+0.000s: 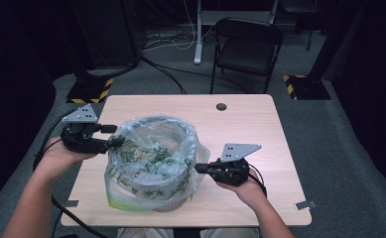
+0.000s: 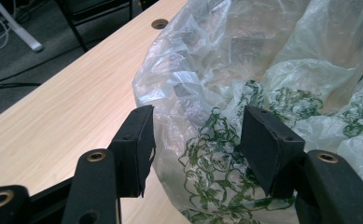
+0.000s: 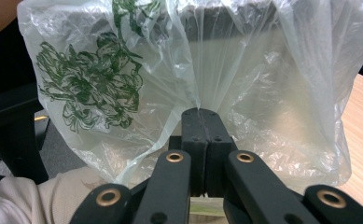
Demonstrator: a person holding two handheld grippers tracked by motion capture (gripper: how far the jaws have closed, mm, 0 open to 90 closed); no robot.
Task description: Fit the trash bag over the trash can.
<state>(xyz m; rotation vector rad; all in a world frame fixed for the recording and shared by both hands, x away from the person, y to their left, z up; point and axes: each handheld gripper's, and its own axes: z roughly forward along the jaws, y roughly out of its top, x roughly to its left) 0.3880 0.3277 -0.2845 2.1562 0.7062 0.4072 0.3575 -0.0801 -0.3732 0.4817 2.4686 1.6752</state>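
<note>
Bench (image 1: 260, 124): light wood, one round hole near far edge. A round grey bin (image 1: 175, 198) stands upright at centre-front, mouth facing up. A thin clear plastic bag (image 1: 151, 163) w/ green flower print sits in and over the bin; its film spills over the rim on all sides and hangs down the outside wall. Contents of bin under the bag: cannot tell, film crumpled and bunched inside the mouth. Bag is slack, no clear long axis; its opening faces up like the bin's.

Left hand-held gripper (image 1: 112, 136): at the bin's left rim, pointing level toward the bag. In the left gripper view the left hand-held gripper (image 2: 195, 140) has jaws standing partly apart, printed bag film (image 2: 216, 158) lying in the gap. Right pad looks against the film; left pad just beside it, not pressing. No firm hold seen.

Right hand-held gripper (image 1: 200, 167): at the bin's right side, pointing level toward the bag. In the right gripper view the right hand-held gripper (image 3: 202, 114) has jaws fully together, pinching a fold of bag film (image 3: 244, 84) at the tips; film fans out taut from the pinch point.

Both hand-held grippers approx opposite each other across the bin.
</note>
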